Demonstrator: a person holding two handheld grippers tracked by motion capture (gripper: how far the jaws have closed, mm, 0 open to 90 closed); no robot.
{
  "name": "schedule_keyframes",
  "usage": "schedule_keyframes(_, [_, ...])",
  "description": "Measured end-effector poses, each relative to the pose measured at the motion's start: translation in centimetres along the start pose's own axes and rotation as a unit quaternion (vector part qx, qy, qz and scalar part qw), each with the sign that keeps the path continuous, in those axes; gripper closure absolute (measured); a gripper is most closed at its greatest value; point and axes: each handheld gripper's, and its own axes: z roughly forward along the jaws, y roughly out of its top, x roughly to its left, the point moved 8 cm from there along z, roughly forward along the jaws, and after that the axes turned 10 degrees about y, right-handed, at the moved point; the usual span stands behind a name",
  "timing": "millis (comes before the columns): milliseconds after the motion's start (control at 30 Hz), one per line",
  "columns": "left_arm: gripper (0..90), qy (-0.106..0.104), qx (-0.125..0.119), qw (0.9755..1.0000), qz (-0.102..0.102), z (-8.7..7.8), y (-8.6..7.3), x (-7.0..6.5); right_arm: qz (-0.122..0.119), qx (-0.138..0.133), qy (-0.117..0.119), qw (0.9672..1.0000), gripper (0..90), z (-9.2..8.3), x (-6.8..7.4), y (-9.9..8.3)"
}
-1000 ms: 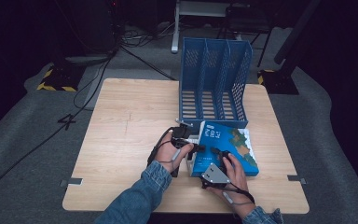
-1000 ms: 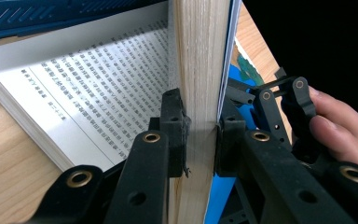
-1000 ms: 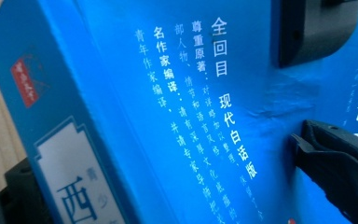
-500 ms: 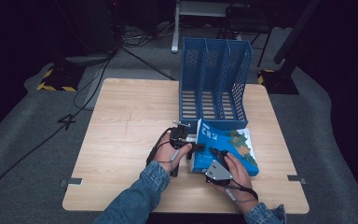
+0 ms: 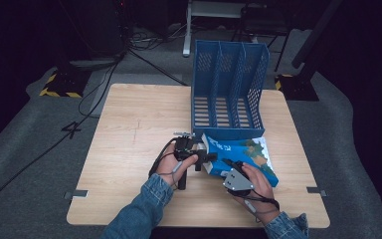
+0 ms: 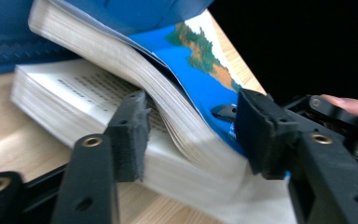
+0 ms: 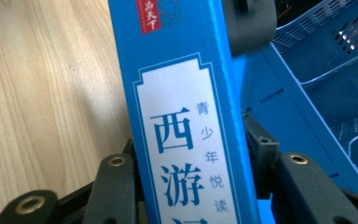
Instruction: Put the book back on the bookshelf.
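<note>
Blue book [image 5: 251, 154] lies on table [image 5: 129, 124] just in front of blue file rack [image 5: 229, 89], near edge lifted. Right gripper [image 5: 229, 167] – jaws just closed, clamped on book's spine. Left gripper [image 5: 199, 157] at book's left edge – jaws just been opening, loose around fanned pages, pads not pressing.

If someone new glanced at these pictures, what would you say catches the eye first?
The blue book at the table's near right, its cover lifted off the pages, stands out. The right gripper clamps its spine, while the left gripper straddles the page edges with jaws that have just been opening. Behind stands a blue file rack.
</note>
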Motion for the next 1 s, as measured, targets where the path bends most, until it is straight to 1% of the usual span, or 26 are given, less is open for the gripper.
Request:
schedule_keyframes(33, [42.7,0.013,-0.019,0.9995,0.023,-0.7,0.4,0.3,0.001,-0.001,-0.002,1.0000,58.8,-0.1,-0.2,0.0])
schedule_keyframes(67, [45.7,0.023,-0.026,0.9988,0.034,-1.3,0.7,0.6,0.007,-0.001,0.006,1.0000,59.0,-0.2,-0.3,0.1])
schedule_keyframes(100, [44.9,0.031,-0.033,0.9980,0.044,-2.1,0.9,0.9,0.007,-0.001,0.009,0.9999,59.2,-0.3,-0.3,0.1])
schedule_keyframes(167, [41.9,0.039,-0.046,0.9966,0.058,-3.3,1.1,1.5,0.011,-0.003,0.011,0.9999,59.7,-0.6,-0.6,0.2])
schedule_keyframes(200, [40.7,0.049,-0.046,0.9954,0.068,-3.9,0.9,2.1,0.015,-0.003,0.013,0.9998,59.9,-0.7,-0.8,0.3])
schedule_keyframes(267, [38.7,0.077,-0.046,0.9914,0.096,-4.4,0.5,3.4,0.027,-0.007,0.015,0.9995,60.3,-1.1,-1.3,0.6])
schedule_keyframes(300, [37.9,0.093,-0.045,0.9881,0.114,-4.7,0.2,4.1,0.033,-0.010,0.016,0.9993,60.4,-1.4,-1.6,0.7])
schedule_keyframes(367, [35.1,0.124,-0.031,0.9816,0.142,-5.2,-0.8,5.7,0.051,-0.017,0.016,0.9984,60.7,-1.9,-2.2,1.0])
schedule_keyframes(433, [35.2,0.142,-0.015,0.9772,0.157,-5.7,-1.6,7.1,0.062,-0.026,0.015,0.9976,61.0,-2.4,-2.7,1.2])
schedule_keyframes(467, [35.2,0.154,-0.010,0.9750,0.160,-6.2,-2.0,8.0,0.069,-0.031,0.016,0.9970,61.0,-2.7,-2.9,1.2])
schedule_keyframes(500, [35.2,0.163,-0.009,0.9739,0.158,-6.4,-2.2,8.5,0.077,-0.037,0.016,0.9962,61.1,-2.9,-3.2,1.3])
schedule_keyframes(533, [35.2,0.178,-0.010,0.9714,0.157,-6.9,-2.3,9.3,0.080,-0.039,0.016,0.9959,61.2,-3.1,-3.4,1.3])
schedule_keyframes(567, [35.2,0.190,-0.011,0.9689,0.158,-7.2,-2.5,10.1,0.087,-0.045,0.016,0.9950,61.2,-3.4,-3.6,1.3])
schedule_keyframes(600, [35.1,0.197,-0.011,0.9676,0.158,-7.4,-2.6,10.6,0.094,-0.050,0.017,0.9942,61.3,-3.7,-3.9,1.4])
schedule_keyframes(633, [34.9,0.202,-0.011,0.9669,0.156,-7.6,-2.7,11.2,0.100,-0.054,0.018,0.9934,61.4,-3.9,-4.0,1.5])
schedule_keyframes(667, [34.9,0.202,-0.011,0.9669,0.156,-7.6,-2.7,11.2,0.100,-0.054,0.018,0.9934,61.4,-3.9,-4.0,1.5])
schedule_keyframes(700, [34.7,0.210,-0.007,0.9656,0.153,-7.8,-3.0,12.3,0.112,-0.064,0.020,0.9914,61.5,-4.4,-4.4,1.7])
schedule_keyframes(733, [34.6,0.214,-0.004,0.9650,0.151,-7.9,-3.2,12.9,0.117,-0.068,0.021,0.9906,61.5,-4.7,-4.6,1.7])
schedule_keyframes(767, [34.6,0.223,-0.006,0.9631,0.151,-8.0,-3.3,13.5,0.122,-0.073,0.023,0.9896,61.6,-5.0,-4.8,1.9])
schedule_keyframes(800, [34.5,0.223,-0.006,0.9631,0.151,-8.0,-3.3,13.5,0.122,-0.073,0.023,0.9896,61.6,-5.0,-4.8,1.9])
schedule_keyframes(833, [34.5,0.237,-0.005,0.9593,0.153,-8.1,-3.4,14.4,0.129,-0.078,0.024,0.9882,61.7,-5.2,-4.9,2.0])
schedule_keyframes(867, [34.5,0.245,-0.002,0.9572,0.154,-8.2,-3.5,15.0,0.136,-0.082,0.028,0.9868,61.7,-5.6,-5.2,2.1])
schedule_keyframes(933, [34.5,0.256,0.005,0.9547,0.151,-8.4,-3.7,16.0,0.147,-0.090,0.029,0.9846,61.7,-6.2,-5.5,2.2])
schedule_keyframes(967, [33.9,0.261,0.009,0.9530,0.153,-8.4,-3.8,16.4,0.156,-0.097,0.030,0.9826,61.8,-6.5,-5.7,2.3])
schedule_keyframes(1000, [33.6,0.269,0.009,0.9507,0.155,-8.5,-3.8,16.9,0.163,-0.103,0.031,0.9808,61.8,-6.8,-5.9,2.4])
